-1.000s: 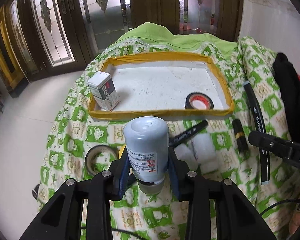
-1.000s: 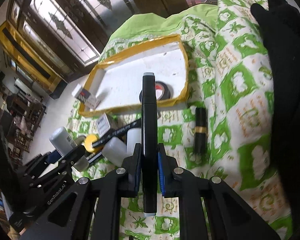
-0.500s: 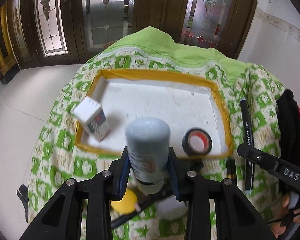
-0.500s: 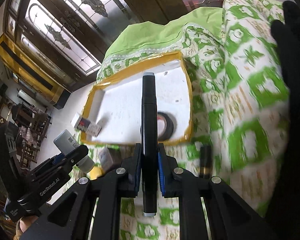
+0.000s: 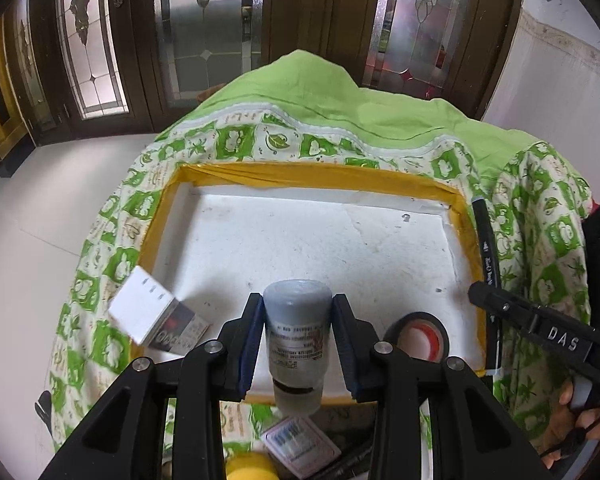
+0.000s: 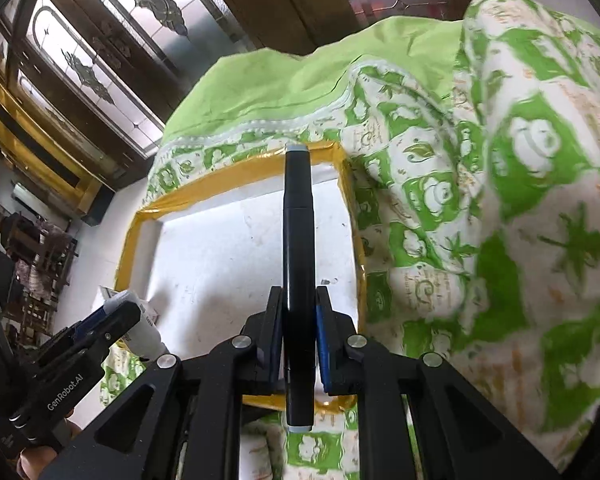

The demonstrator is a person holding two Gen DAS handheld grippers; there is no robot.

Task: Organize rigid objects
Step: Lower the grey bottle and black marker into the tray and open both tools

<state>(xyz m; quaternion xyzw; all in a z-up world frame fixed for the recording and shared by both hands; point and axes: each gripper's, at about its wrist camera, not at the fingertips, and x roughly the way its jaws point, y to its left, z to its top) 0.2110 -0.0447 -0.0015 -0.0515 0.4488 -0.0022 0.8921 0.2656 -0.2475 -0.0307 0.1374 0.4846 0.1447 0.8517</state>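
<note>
My left gripper [image 5: 296, 340] is shut on a grey-white bottle [image 5: 297, 336] and holds it over the near edge of the white tray with a yellow taped rim [image 5: 312, 174]. A white box [image 5: 156, 314] leans at the tray's left side and a black tape roll [image 5: 418, 338] lies at its near right. My right gripper [image 6: 299, 330] is shut on a long black marker [image 6: 298, 256], held over the tray's right part [image 6: 220, 256]. The marker also shows in the left wrist view [image 5: 486, 248]. The left gripper with the bottle shows in the right wrist view [image 6: 140, 326].
The tray sits on a green and white patterned cloth [image 5: 548, 240] over a raised surface. Below the left gripper lie a small flat box [image 5: 300, 446], a yellow object [image 5: 248, 466] and pens. Dark glazed doors [image 5: 204, 20] stand behind. White floor [image 5: 40, 220] is at the left.
Both grippers have moved forward over the tray with their objects. The loose items on the cloth have dropped to the bottom of the left view.
</note>
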